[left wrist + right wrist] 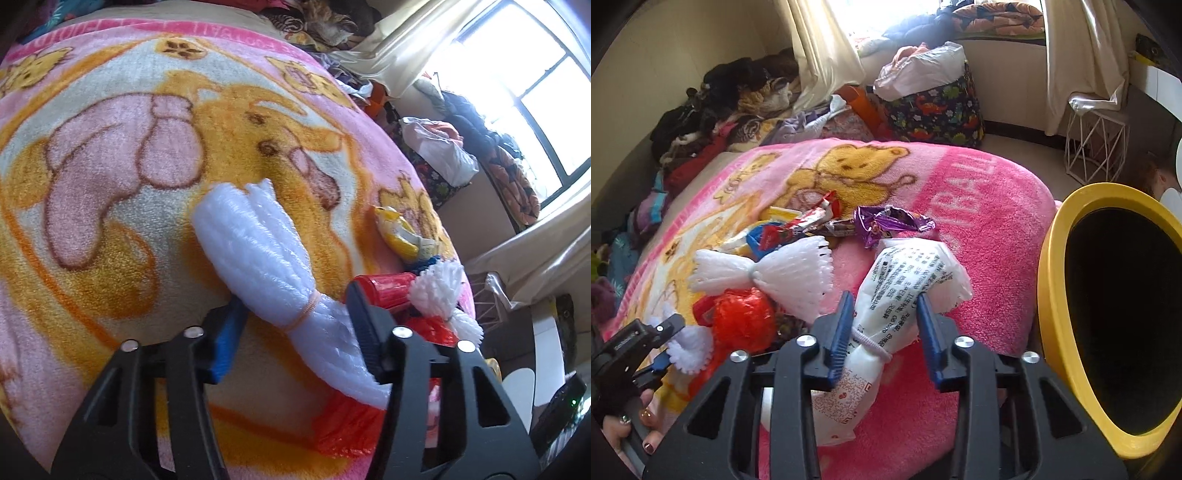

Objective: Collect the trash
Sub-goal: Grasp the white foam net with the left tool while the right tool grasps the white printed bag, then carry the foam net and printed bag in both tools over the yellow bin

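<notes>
My left gripper (295, 321) is open around a white foam net sleeve (255, 251) tied with a rubber band, lying on the pink bear blanket (110, 155). A red wrapper (388, 291), a second white foam net (439, 288) and a yellow packet (399, 232) lie to its right. My right gripper (882, 325) is open with its pads on either side of a white printed bag (905, 280) tied with a band; I cannot tell if they touch it. A yellow bin (1056, 295) stands just right of it. The left gripper (665, 347) shows at lower left.
More trash lies on the blanket (979, 206): a purple wrapper (886, 221), a red-and-white wrapper (816, 214), a white foam net (768, 269), a red mesh ball (742, 321). Clothes pile (713, 110) along the wall, a dinosaur-print bag (934, 110) and a wire stand (1097, 147) stand beyond.
</notes>
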A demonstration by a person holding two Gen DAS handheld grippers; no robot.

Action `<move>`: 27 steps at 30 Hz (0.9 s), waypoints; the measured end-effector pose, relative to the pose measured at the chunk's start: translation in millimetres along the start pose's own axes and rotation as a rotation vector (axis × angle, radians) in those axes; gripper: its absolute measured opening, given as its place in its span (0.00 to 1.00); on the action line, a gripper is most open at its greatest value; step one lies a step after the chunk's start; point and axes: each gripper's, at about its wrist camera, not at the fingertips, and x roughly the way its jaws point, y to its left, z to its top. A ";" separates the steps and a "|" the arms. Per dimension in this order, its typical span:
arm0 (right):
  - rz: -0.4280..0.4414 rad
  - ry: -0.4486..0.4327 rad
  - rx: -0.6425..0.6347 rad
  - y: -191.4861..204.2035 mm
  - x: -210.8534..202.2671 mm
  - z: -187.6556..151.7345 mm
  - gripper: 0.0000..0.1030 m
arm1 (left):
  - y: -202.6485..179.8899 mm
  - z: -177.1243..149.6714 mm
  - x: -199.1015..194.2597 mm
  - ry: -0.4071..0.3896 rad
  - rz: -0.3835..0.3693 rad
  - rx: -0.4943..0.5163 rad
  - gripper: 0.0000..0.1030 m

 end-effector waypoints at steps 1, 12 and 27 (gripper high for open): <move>0.007 -0.005 0.004 -0.7 -2.5 -0.5 0.29 | -2.1 1.5 -0.3 -0.003 -0.004 0.004 0.38; 0.070 -0.107 0.003 -12.2 -48.2 1.6 0.28 | -36.5 12.0 -50.4 -0.150 -0.050 0.129 0.35; 0.062 -0.260 0.011 -42.9 -110.1 13.9 0.26 | -126.5 -18.4 -71.1 -0.171 -0.182 0.377 0.35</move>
